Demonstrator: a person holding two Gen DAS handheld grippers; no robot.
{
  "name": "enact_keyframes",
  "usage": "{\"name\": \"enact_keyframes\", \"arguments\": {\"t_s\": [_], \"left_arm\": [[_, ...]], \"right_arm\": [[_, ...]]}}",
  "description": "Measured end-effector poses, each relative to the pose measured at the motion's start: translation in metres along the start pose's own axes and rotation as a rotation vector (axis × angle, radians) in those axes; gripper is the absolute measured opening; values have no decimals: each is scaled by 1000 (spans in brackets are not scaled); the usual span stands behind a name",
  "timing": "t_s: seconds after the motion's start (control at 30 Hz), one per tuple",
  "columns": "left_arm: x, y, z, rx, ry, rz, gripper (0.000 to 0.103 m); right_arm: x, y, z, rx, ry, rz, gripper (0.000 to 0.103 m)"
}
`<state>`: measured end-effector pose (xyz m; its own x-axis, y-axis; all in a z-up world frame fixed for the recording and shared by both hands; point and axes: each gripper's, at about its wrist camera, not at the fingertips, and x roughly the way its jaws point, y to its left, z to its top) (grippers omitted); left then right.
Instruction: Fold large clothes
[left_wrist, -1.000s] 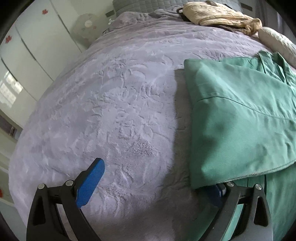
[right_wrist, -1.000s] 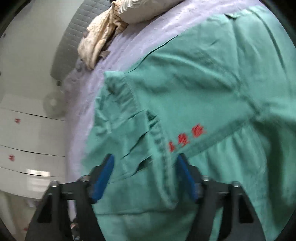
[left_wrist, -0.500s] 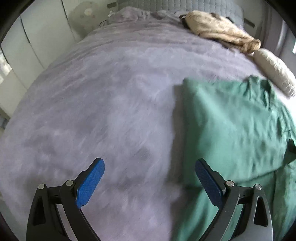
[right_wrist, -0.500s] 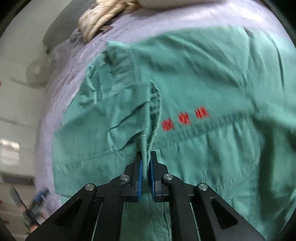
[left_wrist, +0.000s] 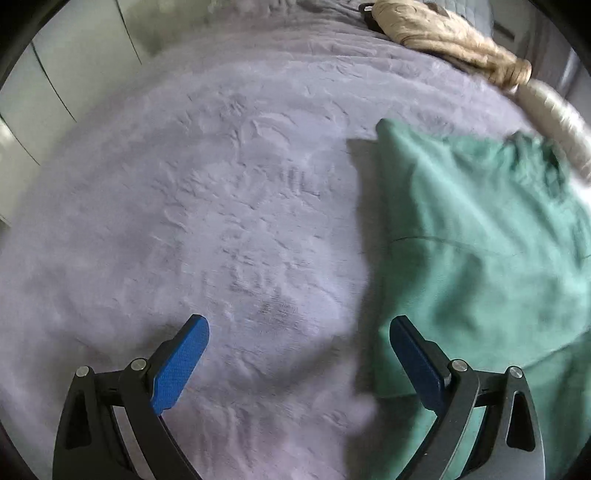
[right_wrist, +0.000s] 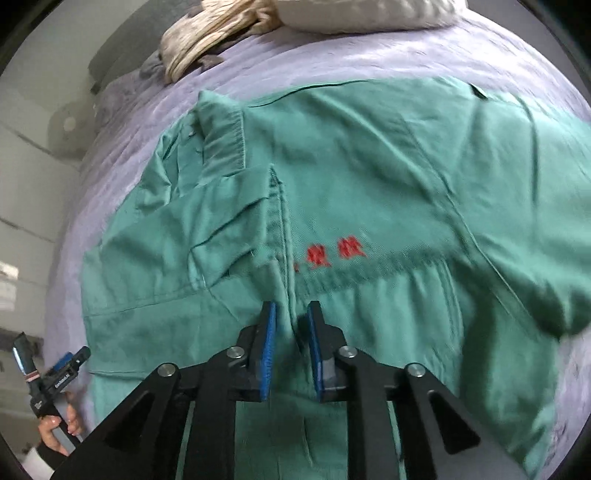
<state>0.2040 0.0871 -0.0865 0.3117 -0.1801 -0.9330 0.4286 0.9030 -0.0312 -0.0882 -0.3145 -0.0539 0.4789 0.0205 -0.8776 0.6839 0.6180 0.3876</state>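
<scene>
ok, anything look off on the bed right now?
Mainly the green shirt: its front placket stands up in a ridge between the right gripper pads, and the collar is rumpled. A beige garment lies bunched at the bed's far end.

The green garment (right_wrist: 388, 177) is seen as matt woven cloth with stitched seams. The bed (left_wrist: 184, 184) is covered by a plush, embossed lilac cover.

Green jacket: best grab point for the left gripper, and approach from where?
Judging by its lie, take the green jacket at the straight folded edge nearest the left gripper, whose jaws are wide open over the purple blanket. Come in from the blanket side, low, one finger sliding under. That edge looks crisp and slightly raised, casting a shadow, so it should pinch cleanly.
</scene>
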Motion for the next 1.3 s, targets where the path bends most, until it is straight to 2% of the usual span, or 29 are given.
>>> {"name": "enact_keyframes", "arguments": {"t_s": [0.07,0.1,0.13,0.23,0.3,0.37,0.4,0.63,0.83,0.93,1.0,1.03,1.07,1.3], "left_arm": [[2,1,10,-22,28,-92,100],[4,-1,13,-17,38,-113,100],[7,-9,18,-3,47,-116,99],[2,-32,20,26,9,-111,99],[-5,-46,23,40,-5,-109,99],[-15,-70,18,76,-21,-97,99],[-21,-86,14,108,-27,-100,99],[-46,-179,-16,284,-23,-103,99],[-42,-252,-34,330,37,-187,102],[-45,-278,-42,354,47,-202,102],[-45,-301,-47,378,53,-191,102],[-43,-308,-47,389,58,-191,102],[-42,-318,-48,401,66,-193,102],[-40,-366,-58,441,84,-181,102]], "right_arm": [[-4,-2,-5,17,5,13,31],[-7,-5,-9,32,9,23,33],[-12,-8,-13,41,10,32,35],[-20,-12,-22,72,16,47,36],[-31,-18,-28,85,12,42,40],[-42,-25,-33,104,8,40,55],[-45,-28,-34,111,8,41,58],[-79,-75,-50,227,2,56,63],[-103,-128,-56,335,-43,65,64],[-112,-155,-57,379,-69,66,64],[-119,-174,-58,410,-92,73,85],[-122,-181,-58,423,-109,80,100],[-124,-189,-58,436,-124,84,103],[-141,-249,-52,544,-220,108,103]]}}
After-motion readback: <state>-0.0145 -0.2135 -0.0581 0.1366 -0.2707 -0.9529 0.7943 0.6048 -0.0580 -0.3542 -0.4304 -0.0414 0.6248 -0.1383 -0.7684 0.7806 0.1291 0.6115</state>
